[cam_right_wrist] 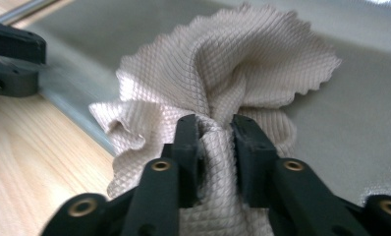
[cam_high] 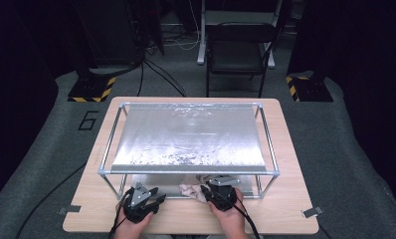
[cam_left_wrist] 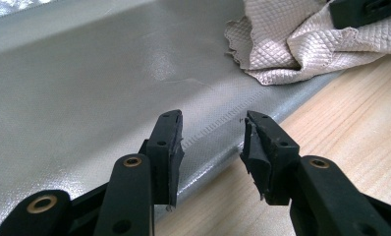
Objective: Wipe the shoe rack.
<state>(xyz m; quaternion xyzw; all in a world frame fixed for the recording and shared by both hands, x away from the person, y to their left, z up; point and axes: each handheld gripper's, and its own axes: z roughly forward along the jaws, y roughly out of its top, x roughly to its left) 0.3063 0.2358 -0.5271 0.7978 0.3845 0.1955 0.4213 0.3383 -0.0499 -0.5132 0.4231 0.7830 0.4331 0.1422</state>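
A crumpled beige quilted cloth (cam_high: 188, 190) lies at the near edge of the silver sheet (cam_left_wrist: 85, 88), partly on the wooden table (cam_high: 285, 209). My right gripper (cam_right_wrist: 214, 128) is shut on a bunched fold of the cloth (cam_right_wrist: 223, 64); in the high view it (cam_high: 206, 191) sits at the cloth's right. My left gripper (cam_left_wrist: 210, 132) is open over the hemmed edge of the sheet, with nothing between its jaws. It (cam_high: 153, 193) stands a little left of the cloth (cam_left_wrist: 292, 44) and apart from it.
A metal rod frame (cam_high: 186, 173) stands on the table and carries a second silver sheet (cam_high: 186, 134) as a roof over the lower one. Both hands work under its near rail. A black chair (cam_high: 236, 55) stands beyond the table.
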